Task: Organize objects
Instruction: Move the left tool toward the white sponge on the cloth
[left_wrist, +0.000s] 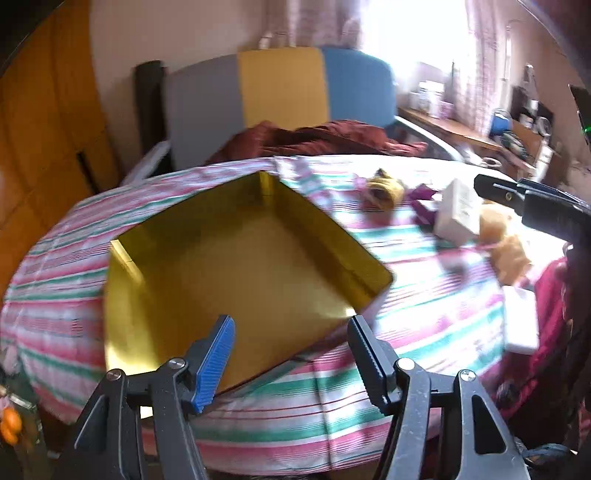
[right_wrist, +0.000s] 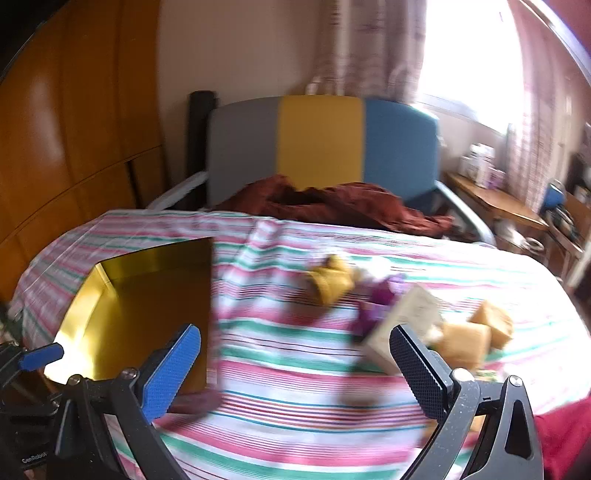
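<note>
An open gold box (left_wrist: 236, 266) lies on the striped bedsheet; it looks empty and also shows in the right wrist view (right_wrist: 147, 302). My left gripper (left_wrist: 291, 354) is open and empty over the box's near corner. My right gripper (right_wrist: 295, 369) is open and empty above the sheet, right of the box. Loose items lie on the sheet to the right: a yellow cloth bundle (right_wrist: 330, 282), a purple item (right_wrist: 380, 299), a cream carton (right_wrist: 402, 332) and tan blocks (right_wrist: 476, 332). The views are blurred.
A dark red blanket (right_wrist: 332, 203) lies at the bed's head before a grey, yellow and blue headboard (right_wrist: 321, 136). A wooden wardrobe (right_wrist: 74, 129) stands left. A cluttered desk (right_wrist: 509, 199) stands right. A white flat item (left_wrist: 521, 317) lies near the bed's right edge.
</note>
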